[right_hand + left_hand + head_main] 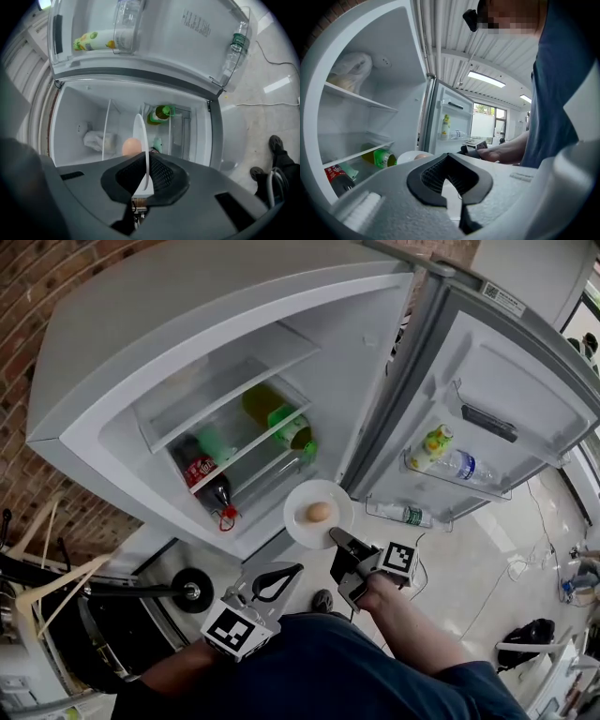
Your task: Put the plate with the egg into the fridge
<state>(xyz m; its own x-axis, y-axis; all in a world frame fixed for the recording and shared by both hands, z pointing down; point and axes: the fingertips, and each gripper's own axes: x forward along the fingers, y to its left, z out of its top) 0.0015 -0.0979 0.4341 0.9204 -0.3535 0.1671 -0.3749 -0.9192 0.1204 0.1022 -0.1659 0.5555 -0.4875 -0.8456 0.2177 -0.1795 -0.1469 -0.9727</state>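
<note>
A white plate (302, 521) with a brown egg (318, 512) on it hangs in front of the open fridge (187, 352), just outside its lower shelves. My right gripper (336, 538) is shut on the plate's near rim. In the right gripper view the plate (142, 140) shows edge-on between the pads, with the egg (131, 146) to its left. My left gripper (292, 571) sits lower left of the plate, shut on nothing. In the left gripper view the plate (408, 156) and egg (421, 156) show just past its tips (448, 157).
The shelves hold a cola bottle (208, 482), a green-capped bottle (281, 423) and a white bag (98, 140). The open door (506, 381) on the right carries bottles (445, 457). A wheeled cart (192, 592) stands at lower left. Cables lie on the floor at right.
</note>
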